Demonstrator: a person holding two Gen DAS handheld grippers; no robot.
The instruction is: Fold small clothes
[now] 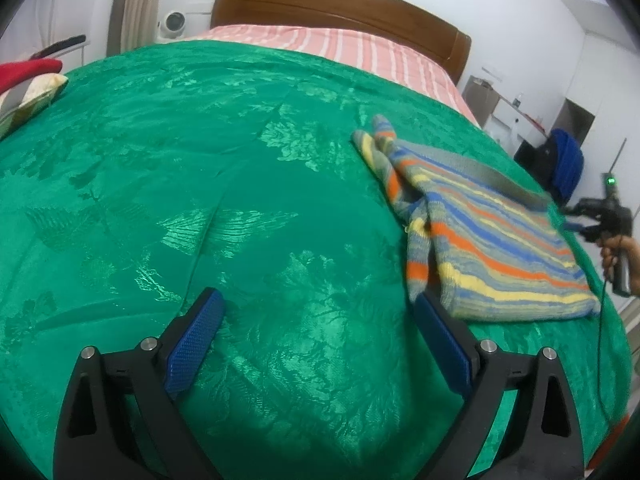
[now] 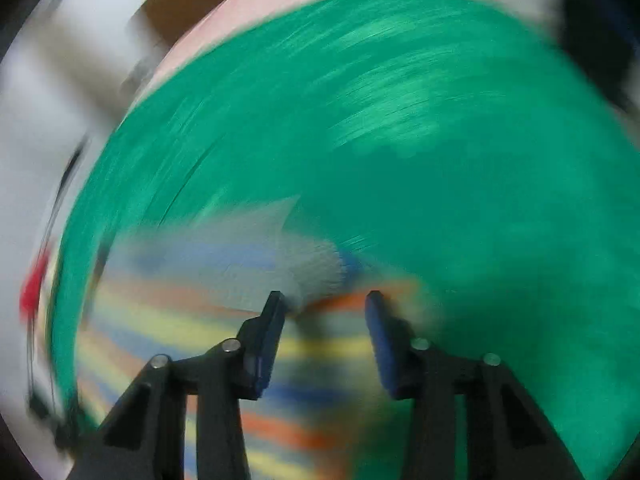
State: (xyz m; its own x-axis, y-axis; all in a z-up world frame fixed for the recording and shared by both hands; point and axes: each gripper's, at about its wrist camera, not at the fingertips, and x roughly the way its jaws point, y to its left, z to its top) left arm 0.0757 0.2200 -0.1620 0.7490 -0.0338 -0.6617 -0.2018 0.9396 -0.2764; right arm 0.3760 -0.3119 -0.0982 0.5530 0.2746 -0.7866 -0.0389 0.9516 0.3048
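Note:
A small striped knit garment (image 1: 480, 228), in blue, orange, yellow and grey, lies folded on the green bedspread (image 1: 200, 184) at the right. My left gripper (image 1: 316, 304) is open wide and empty over the bedspread, its right finger (image 1: 440, 340) close to the garment's near corner. The right gripper (image 1: 600, 216), held in a hand, shows past the garment's far right edge. In the right wrist view, heavily blurred, my right gripper (image 2: 326, 300) is open with its jaws apart just above the striped garment (image 2: 168, 320); nothing shows between them.
A wooden headboard (image 1: 340, 4) and a pink striped pillow (image 1: 360, 48) are at the far end of the bed. A red and patterned bundle (image 1: 28, 84) lies at the left edge. A blue object (image 1: 566, 164) and furniture stand beyond the right side.

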